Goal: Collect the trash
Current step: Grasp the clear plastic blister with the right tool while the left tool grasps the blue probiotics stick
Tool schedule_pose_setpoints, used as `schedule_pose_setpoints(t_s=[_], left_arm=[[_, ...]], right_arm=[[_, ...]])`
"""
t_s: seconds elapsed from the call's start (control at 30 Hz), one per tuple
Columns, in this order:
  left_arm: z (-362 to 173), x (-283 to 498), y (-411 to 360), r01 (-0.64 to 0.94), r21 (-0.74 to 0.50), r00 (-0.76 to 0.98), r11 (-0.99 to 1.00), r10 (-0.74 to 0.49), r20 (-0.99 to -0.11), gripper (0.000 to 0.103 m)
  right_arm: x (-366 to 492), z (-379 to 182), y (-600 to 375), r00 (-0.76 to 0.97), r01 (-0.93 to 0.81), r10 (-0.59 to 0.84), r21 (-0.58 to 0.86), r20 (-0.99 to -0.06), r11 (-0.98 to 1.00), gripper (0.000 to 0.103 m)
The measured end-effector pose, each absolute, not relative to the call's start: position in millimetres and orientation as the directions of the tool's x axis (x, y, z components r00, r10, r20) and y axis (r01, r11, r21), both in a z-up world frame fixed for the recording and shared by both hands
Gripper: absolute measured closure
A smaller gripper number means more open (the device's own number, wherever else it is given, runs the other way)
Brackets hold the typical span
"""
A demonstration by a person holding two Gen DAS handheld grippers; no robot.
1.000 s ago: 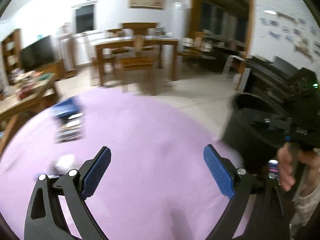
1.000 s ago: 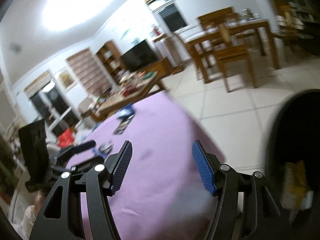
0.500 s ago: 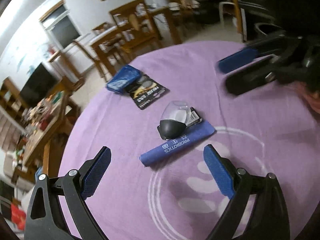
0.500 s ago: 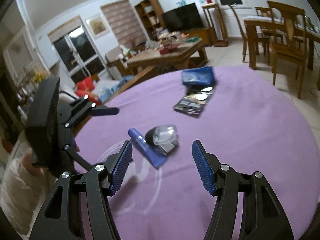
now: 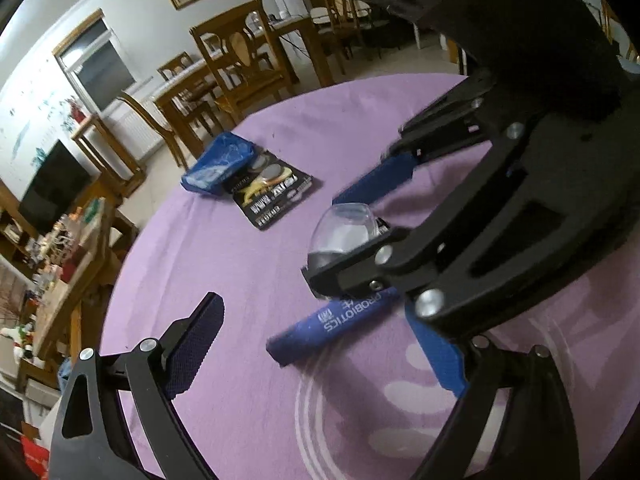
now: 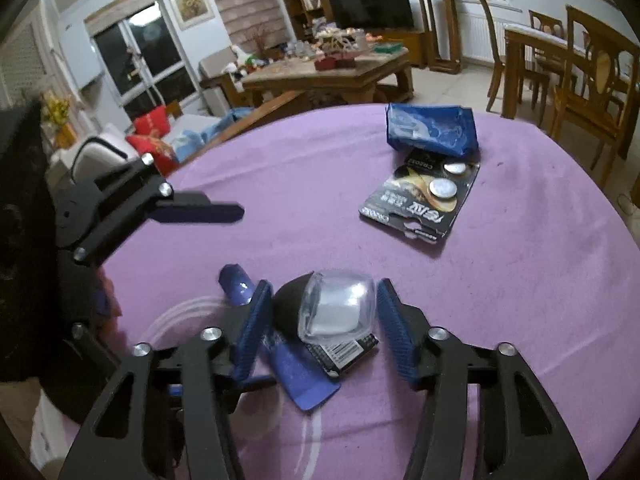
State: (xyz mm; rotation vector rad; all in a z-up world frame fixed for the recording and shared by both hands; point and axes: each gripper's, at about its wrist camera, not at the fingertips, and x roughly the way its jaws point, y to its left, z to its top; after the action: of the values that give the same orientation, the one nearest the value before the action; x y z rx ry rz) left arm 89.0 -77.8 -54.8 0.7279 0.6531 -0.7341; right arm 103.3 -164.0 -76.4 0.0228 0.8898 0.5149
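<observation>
On the purple tablecloth (image 6: 304, 168) lie a clear plastic blister on a black base (image 6: 336, 312), a blue probiotics sachet (image 5: 332, 328), a black coin-battery card (image 6: 420, 204) and a crumpled blue wrapper (image 6: 432, 130). My right gripper (image 6: 320, 328) is open with its blue pads on either side of the blister, not touching it. In the left wrist view the blister (image 5: 344, 232) shows behind the right gripper's finger. My left gripper (image 5: 320, 340) is open and empty, just short of the sachet.
The battery card (image 5: 272, 196) and blue wrapper (image 5: 220, 164) lie toward the table's far edge. Wooden dining chairs and a table (image 5: 240, 68) stand beyond. A cluttered coffee table (image 6: 328, 64) and a television (image 6: 372, 4) are further off.
Both grippers swung from the black bin and floor back over the table. The right gripper has come down around the blister; the left gripper has moved closer to the sachet.
</observation>
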Motion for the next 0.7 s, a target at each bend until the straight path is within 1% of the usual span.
schedule_pose_setpoints(t_s=[0.07, 0.1, 0.17, 0.2, 0.27, 0.3, 0.33, 0.37, 0.5, 0.53, 0.7], left_arm=[[-54.3, 87.6, -82.2, 0.775, 0.346, 0.574, 0.529, -0.359, -0.736, 0.022], [-54.1, 87.1, -84.1, 0.776, 0.345, 0.573, 0.528, -0.360, -0.736, 0.025], [-53.9, 83.0, -85.9, 0.778, 0.345, 0.570, 0.524, -0.361, -0.738, 0.034], [-53.8, 80.9, -86.1, 0.780, 0.338, 0.566, 0.527, -0.362, -0.741, 0.037], [-54.0, 78.9, -86.4, 0.778, 0.324, 0.562, 0.538, -0.365, -0.743, 0.046], [-54.1, 76.9, -85.6, 0.777, 0.307, 0.556, 0.550, -0.370, -0.744, 0.049], [-54.0, 75.4, -84.1, 0.774, 0.294, 0.553, 0.561, -0.372, -0.745, 0.052], [-54.4, 75.2, -84.1, 0.771, 0.285, 0.551, 0.570, -0.373, -0.746, 0.055], [-54.3, 70.0, -85.3, 0.752, 0.278, 0.561, 0.598, -0.359, -0.746, 0.060], [-54.3, 69.5, -85.5, 0.752, 0.273, 0.557, 0.600, -0.358, -0.749, 0.062], [-52.7, 65.3, -84.0, 0.767, 0.274, 0.538, 0.580, -0.349, -0.768, 0.062]], right_arm=[[106.2, -77.8, -158.8, 0.525, -0.426, 0.414, 0.191, -0.744, 0.884, 0.051], [107.2, -78.0, -158.0, 0.531, -0.425, 0.405, 0.179, -0.744, 0.887, 0.052], [108.5, -79.2, -159.9, 0.533, -0.421, 0.405, 0.182, -0.743, 0.889, 0.052], [108.1, -79.5, -162.1, 0.533, -0.417, 0.409, 0.191, -0.741, 0.889, 0.053], [108.8, -77.6, -173.1, 0.535, -0.400, 0.443, 0.247, -0.719, 0.883, 0.062], [111.1, -76.8, -182.2, 0.533, -0.382, 0.474, 0.300, -0.701, 0.874, 0.069], [111.8, -76.4, -189.0, 0.532, -0.368, 0.492, 0.334, -0.689, 0.868, 0.073], [112.6, -76.8, -196.5, 0.533, -0.352, 0.507, 0.367, -0.677, 0.861, 0.075], [111.8, -79.7, -219.8, 0.523, -0.316, 0.550, 0.452, -0.651, 0.834, 0.075], [110.2, -78.9, -220.7, 0.528, -0.316, 0.545, 0.444, -0.651, 0.838, 0.075], [103.9, -74.1, -210.8, 0.520, -0.354, 0.535, 0.402, -0.666, 0.845, 0.074]])
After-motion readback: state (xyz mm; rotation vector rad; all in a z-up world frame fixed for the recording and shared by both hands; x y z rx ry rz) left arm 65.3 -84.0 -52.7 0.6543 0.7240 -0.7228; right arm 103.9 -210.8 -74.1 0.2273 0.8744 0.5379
